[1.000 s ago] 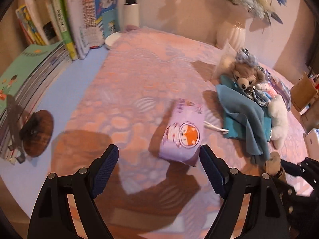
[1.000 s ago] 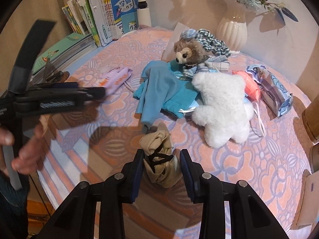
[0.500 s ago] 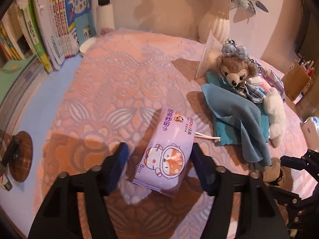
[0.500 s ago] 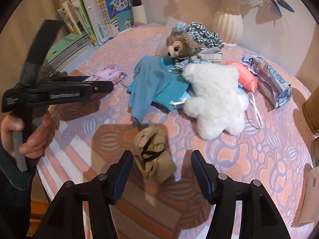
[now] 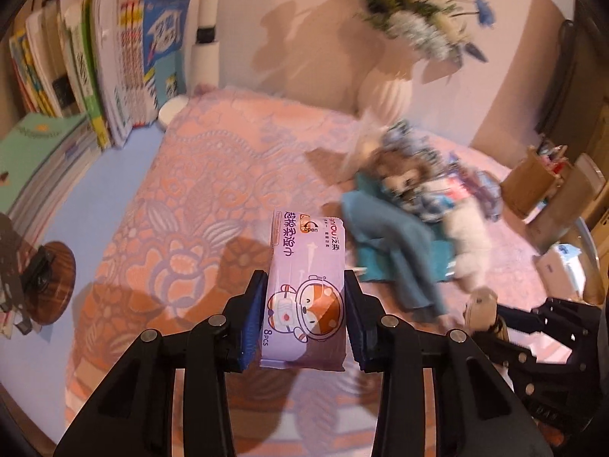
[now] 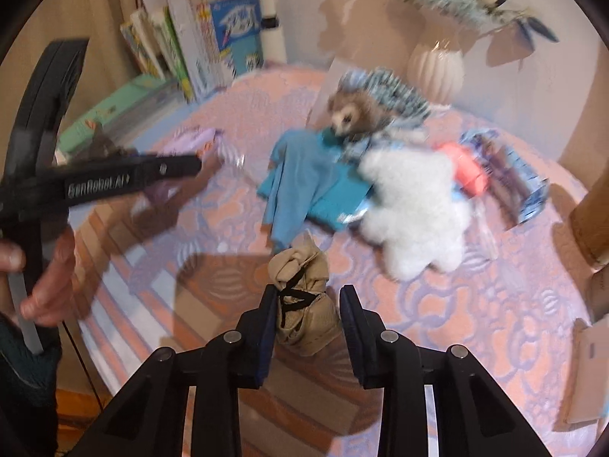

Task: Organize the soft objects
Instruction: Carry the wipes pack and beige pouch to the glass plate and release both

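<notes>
The patterned cloth (image 5: 213, 190) covers the table under both grippers. Ahead and to the right of the left gripper (image 5: 306, 314) lies a blurred heap: a white plush toy (image 6: 415, 205), a blue garment (image 6: 304, 186) and a brown teddy bear (image 6: 354, 114); in the right wrist view the heap lies straight ahead of the right gripper (image 6: 306, 320), beyond its fingertips.

The purple wipes pack (image 5: 306, 289) sits between the left gripper's blue pads, which press on both its long sides at the near end while the jaws are closing. Its long axis runs straight forward along the fingers, the end with the "open" flap pointing away from the tool.

The small tan bundle (image 6: 302, 297), tied with a black band, stands between the right gripper's fingers, its knotted end pointing forward and away. The jaws are closing; the left pad touches it, and a narrow gap shows on the right side.
</notes>
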Tool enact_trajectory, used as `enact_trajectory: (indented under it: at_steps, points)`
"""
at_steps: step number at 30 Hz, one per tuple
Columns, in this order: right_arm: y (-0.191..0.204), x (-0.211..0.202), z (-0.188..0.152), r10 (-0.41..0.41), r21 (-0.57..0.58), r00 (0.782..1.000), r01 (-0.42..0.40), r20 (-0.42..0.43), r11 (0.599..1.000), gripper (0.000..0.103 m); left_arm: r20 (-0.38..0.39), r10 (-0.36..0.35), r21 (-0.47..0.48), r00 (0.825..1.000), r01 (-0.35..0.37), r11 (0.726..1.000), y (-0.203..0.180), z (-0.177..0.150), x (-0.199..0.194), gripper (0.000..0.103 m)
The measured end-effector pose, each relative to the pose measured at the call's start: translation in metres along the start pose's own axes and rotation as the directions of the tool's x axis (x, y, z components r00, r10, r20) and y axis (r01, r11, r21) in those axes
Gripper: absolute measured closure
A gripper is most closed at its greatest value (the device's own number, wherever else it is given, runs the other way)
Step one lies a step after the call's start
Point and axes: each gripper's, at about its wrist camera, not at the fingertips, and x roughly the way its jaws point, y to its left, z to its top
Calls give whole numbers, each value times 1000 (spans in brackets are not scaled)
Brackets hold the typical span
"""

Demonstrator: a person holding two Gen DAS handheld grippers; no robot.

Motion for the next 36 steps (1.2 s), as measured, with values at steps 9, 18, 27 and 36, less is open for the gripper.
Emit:
enact_trajectory:
  at_steps: [9, 18, 27, 36]
  points:
    - [-39, -90, 17, -82, 66, 982, 72, 171, 995, 71, 150, -87, 101, 985, 73, 992, -79, 29, -60, 67]
    - [-114, -225, 7, -264, 240, 899, 187, 349, 953, 71, 252, -296, 235, 921, 238, 942, -193, 72, -118, 67]
    - [-212, -321, -42, -514, 514, 805, 319, 296, 796, 71, 175, -489, 339, 854, 414, 845, -331, 94, -114, 67]
    - [-311, -341, -112, -655, 737, 743, 366, 136, 568, 71, 14, -546, 429, 838, 488, 760, -452, 74, -58, 67]
